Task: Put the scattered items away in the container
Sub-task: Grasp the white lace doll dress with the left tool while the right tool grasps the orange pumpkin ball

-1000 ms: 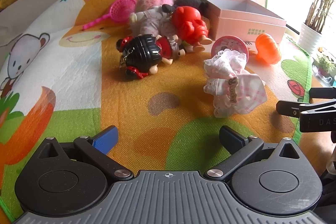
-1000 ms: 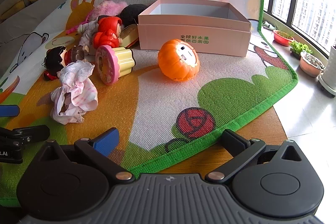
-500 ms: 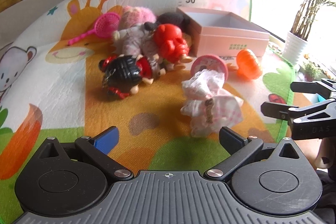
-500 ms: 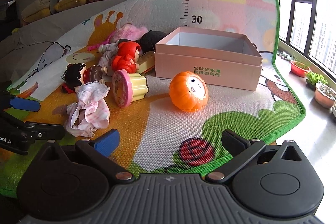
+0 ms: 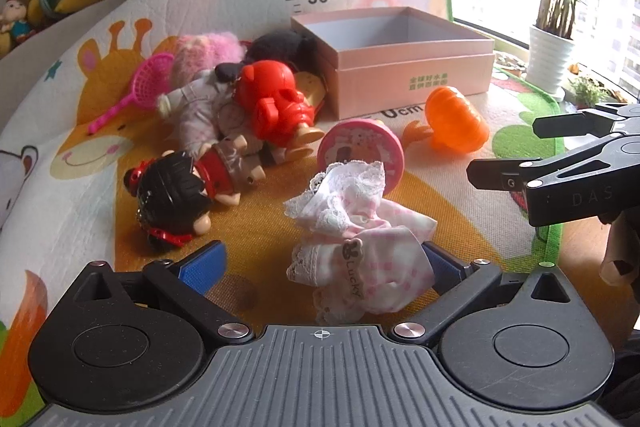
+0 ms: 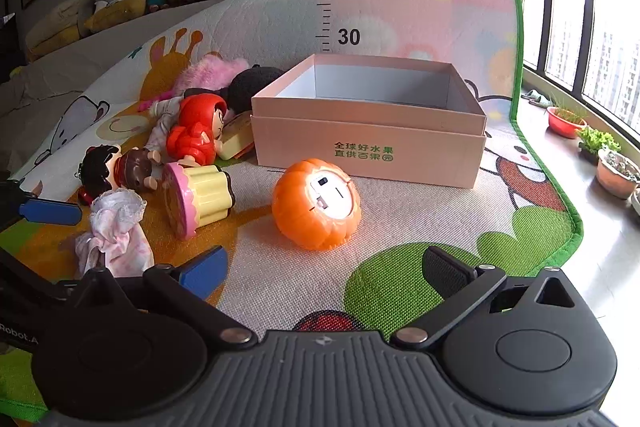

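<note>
A pink-and-white lace doll dress (image 5: 360, 247) lies on the play mat between the fingers of my open left gripper (image 5: 320, 263), nearer the right finger. Behind it lie a pink-topped cupcake toy (image 5: 360, 151), a black-haired doll (image 5: 172, 187), a red figure (image 5: 276, 103) and an orange pumpkin toy (image 5: 456, 125). The open pink box (image 6: 368, 143) stands empty at the back. My right gripper (image 6: 324, 269) is open over bare mat, a short way in front of the pumpkin (image 6: 316, 205). In the left wrist view, the right gripper (image 5: 520, 163) shows at the right edge.
A pink toy net (image 5: 148, 83), a pink plush (image 5: 204, 51) and a black plush (image 5: 280, 45) crowd the box's left side. The mat's green edge (image 6: 560, 219) runs along the right, with flower pots (image 6: 616, 171) and a potted plant (image 5: 550, 59) beyond.
My left gripper has moved forward, so the dress now lies between its fingers. My right gripper has come closer to the pumpkin and the box.
</note>
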`<action>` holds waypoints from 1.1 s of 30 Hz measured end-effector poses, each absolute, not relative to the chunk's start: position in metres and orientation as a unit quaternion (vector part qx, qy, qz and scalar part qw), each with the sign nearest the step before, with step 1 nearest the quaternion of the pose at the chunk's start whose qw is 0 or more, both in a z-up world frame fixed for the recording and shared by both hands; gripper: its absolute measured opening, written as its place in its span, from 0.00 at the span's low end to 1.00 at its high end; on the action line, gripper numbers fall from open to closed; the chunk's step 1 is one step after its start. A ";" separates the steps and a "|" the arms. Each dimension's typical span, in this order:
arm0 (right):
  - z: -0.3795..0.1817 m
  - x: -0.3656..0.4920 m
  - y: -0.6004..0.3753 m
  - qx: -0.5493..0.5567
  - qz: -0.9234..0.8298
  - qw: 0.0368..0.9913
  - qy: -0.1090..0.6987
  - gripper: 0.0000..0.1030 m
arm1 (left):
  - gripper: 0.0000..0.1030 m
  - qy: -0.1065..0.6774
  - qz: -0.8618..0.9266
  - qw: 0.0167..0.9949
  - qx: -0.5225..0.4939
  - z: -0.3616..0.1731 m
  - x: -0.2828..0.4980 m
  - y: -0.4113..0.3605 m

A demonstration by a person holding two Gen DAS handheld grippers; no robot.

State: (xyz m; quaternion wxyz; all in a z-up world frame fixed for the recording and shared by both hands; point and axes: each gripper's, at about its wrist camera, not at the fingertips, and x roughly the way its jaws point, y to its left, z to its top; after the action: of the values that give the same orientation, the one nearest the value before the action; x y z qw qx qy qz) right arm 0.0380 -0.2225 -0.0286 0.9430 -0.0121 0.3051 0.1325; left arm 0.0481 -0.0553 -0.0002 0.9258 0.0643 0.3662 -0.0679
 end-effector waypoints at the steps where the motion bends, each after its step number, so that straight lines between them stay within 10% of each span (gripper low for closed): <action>1: -0.030 0.039 -0.221 -0.010 0.138 0.941 0.309 1.00 | 1.00 0.369 -0.068 0.925 0.063 -0.002 0.048 -0.055; 25: -0.037 0.034 -0.211 -0.050 0.177 0.923 0.337 1.00 | 0.99 0.348 -0.056 0.933 0.069 0.001 0.049 -0.041; 29: -0.027 0.025 -0.214 -0.053 0.174 0.942 0.283 1.00 | 0.68 0.341 -0.075 0.935 0.061 0.006 0.045 -0.038; 33: -0.015 0.031 -0.213 -0.074 0.161 0.950 0.257 1.00 | 0.68 0.347 -0.086 0.932 0.058 0.001 0.049 -0.043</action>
State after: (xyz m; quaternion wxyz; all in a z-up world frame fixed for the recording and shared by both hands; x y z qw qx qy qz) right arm 0.0311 -0.2134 -0.0146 0.9500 -0.0745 0.2572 0.1608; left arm 0.0488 -0.0433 0.0006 0.9319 0.0581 0.3474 -0.0864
